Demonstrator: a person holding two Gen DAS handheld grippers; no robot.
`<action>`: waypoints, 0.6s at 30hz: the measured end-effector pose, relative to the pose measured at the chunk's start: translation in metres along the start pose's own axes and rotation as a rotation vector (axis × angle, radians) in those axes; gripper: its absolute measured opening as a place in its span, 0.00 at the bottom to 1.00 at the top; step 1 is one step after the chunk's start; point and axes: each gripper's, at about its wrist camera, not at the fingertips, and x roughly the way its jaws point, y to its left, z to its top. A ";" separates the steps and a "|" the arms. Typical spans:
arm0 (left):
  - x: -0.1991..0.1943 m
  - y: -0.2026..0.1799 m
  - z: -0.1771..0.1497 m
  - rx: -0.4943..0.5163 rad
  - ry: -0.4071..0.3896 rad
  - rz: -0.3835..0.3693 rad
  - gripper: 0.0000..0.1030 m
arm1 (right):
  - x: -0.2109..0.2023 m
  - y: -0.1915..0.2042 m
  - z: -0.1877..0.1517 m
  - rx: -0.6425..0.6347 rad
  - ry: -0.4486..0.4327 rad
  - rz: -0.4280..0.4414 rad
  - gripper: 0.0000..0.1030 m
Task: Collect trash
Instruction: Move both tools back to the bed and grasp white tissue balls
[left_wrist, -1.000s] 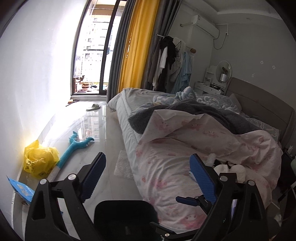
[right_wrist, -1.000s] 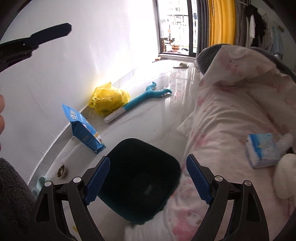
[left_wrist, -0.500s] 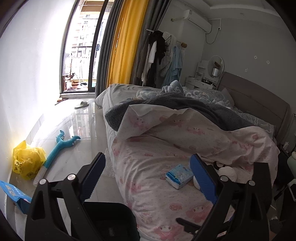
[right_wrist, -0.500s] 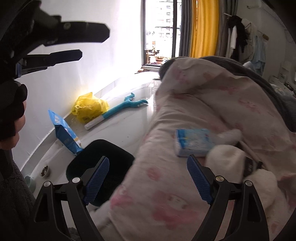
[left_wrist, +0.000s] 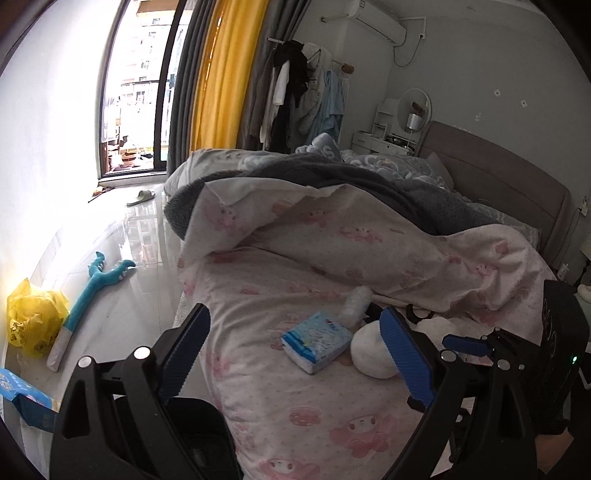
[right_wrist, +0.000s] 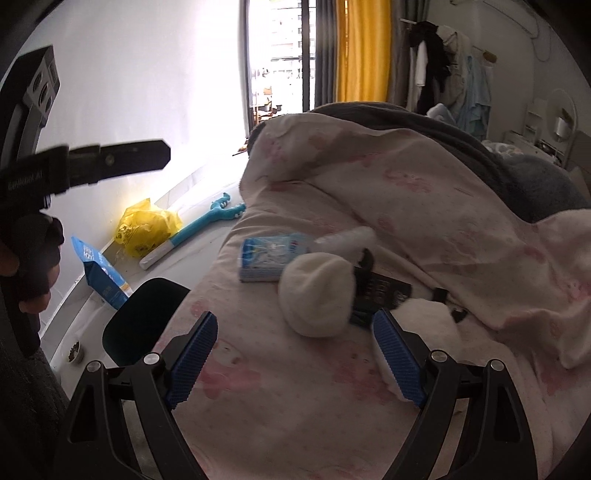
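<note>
Near the bed's (right_wrist: 295, 406) floor-side edge, the tissue pack (right_wrist: 269, 258) lies beside a white ball (right_wrist: 317, 295). Both the right gripper (right_wrist: 291, 354) and the left gripper (left_wrist: 295, 354) hover open, empty. Approach should straddle one item squarely, avoiding bedding.

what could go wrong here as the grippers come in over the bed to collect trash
1. The tissue pack lies touching the white fluffy ball, so the open right gripper may well grab the wrong one.
2. The pink bedding is soft and wrinkled; closing low could pinch fabric too.
3. The black bin sits on the floor beside the bed, half hidden in both views, so a drop might miss it.
</note>
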 end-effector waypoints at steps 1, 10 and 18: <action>0.003 -0.004 -0.001 0.002 0.004 -0.007 0.92 | -0.002 -0.004 -0.002 0.007 -0.001 -0.001 0.85; 0.031 -0.028 -0.008 0.001 0.056 -0.049 0.92 | 0.000 -0.043 -0.010 0.029 0.024 -0.038 0.86; 0.050 -0.042 -0.013 -0.005 0.096 -0.072 0.92 | 0.007 -0.064 -0.014 0.049 0.056 -0.041 0.86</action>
